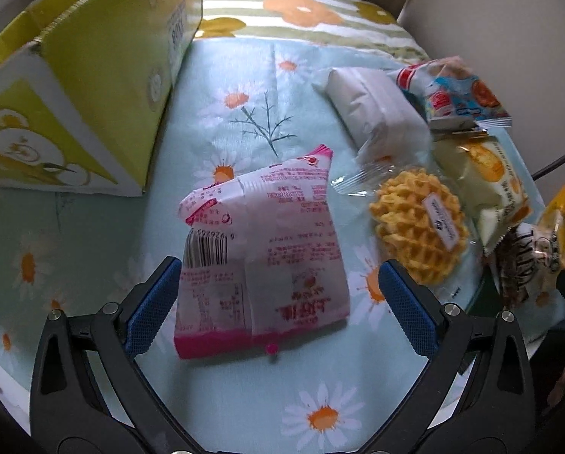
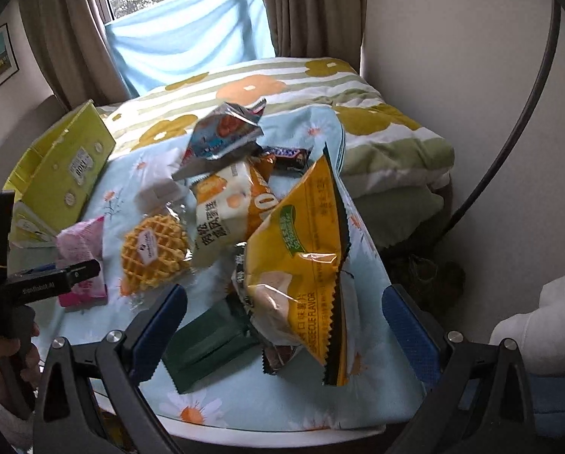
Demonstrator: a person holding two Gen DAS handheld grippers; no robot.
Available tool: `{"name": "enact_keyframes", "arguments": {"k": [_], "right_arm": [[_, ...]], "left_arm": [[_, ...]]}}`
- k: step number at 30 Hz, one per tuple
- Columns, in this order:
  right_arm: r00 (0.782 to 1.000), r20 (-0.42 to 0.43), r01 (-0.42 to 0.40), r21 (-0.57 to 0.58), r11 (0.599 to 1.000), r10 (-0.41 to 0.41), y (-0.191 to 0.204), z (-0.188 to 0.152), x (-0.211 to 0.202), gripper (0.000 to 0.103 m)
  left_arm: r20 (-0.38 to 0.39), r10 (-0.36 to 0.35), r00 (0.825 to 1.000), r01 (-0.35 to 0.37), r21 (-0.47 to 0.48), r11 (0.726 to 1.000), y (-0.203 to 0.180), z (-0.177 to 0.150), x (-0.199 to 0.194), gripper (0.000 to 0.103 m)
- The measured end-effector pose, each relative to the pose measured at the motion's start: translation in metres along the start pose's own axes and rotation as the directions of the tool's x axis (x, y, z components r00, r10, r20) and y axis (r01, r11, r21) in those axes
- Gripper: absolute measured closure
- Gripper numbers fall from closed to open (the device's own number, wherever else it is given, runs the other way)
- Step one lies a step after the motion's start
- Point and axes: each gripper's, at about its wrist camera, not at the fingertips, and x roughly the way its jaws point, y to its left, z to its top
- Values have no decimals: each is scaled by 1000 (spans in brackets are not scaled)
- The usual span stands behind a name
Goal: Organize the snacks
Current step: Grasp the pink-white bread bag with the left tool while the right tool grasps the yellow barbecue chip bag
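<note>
On the daisy cloth [image 1: 244, 397], nothing looks sorted yet. The green box [image 1: 93, 87] stands open at the left; I can't see its floor, so I can't tell whether any snack is inside. Every packet I can see lies on the cloth, so by my reading the job is barely begun.

My left claw [image 1: 278, 302] is spread wide, pads either side of the pink packet [image 1: 267, 249] but not closed on it; the packet lies flat, seam side up, well apart from the box. My right claw [image 2: 284, 325] is also wide open, holding nothing. It hovers over the heap, the yellow chip bag [image 2: 301, 261] just ahead between the pads, untouched.

Count, across both views:
- box: one
- pink packet: one
- waffle [image 1: 418, 223] in clear wrap: one
- white packet [image 1: 373, 109]: one
- blue-and-red packet [image 1: 460, 94], on top of the pile: one
- cream-and-orange bun packet [image 2: 233, 204]: one
- yellow chip bag: one
- dark green packet [image 2: 203, 344], under the chip bag: one
- chocolate bar [image 2: 286, 155] at the far side: one
- dark-printed wrapper [image 1: 528, 261] under the chip bag: one, possibly more; it's partly hidden.

Ten snacks or so left to move, pink one likely first.
</note>
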Motion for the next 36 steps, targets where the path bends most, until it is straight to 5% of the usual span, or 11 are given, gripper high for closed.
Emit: {"name": "enact_keyframes", "arguments": {"k": [11,16,19,29,36], "right_arm": [[999,-24,24,-27,999,-25,2,4,26,2],[999,-25,25,-35,999,-26,7,5,32,3],[999,-34,14,-26,1000,-14,7,4,36,14],[998,-53,21,-16,1000,-22,5,4,45,34],[999,-37,37,15,999,-37,1,0,35,40]], "left_arm": [[-38,41,998,-40,23,999,-2,14,23,17],[-33,57,998,-56,36,998,3,17,21,39],[-34,48,998,-46,53,998,5,17,19,52],[-45,35,998,-32,64,997,7,12,9,57],[-28,29,999,-26,80,996,5,9,-2,58]]}}
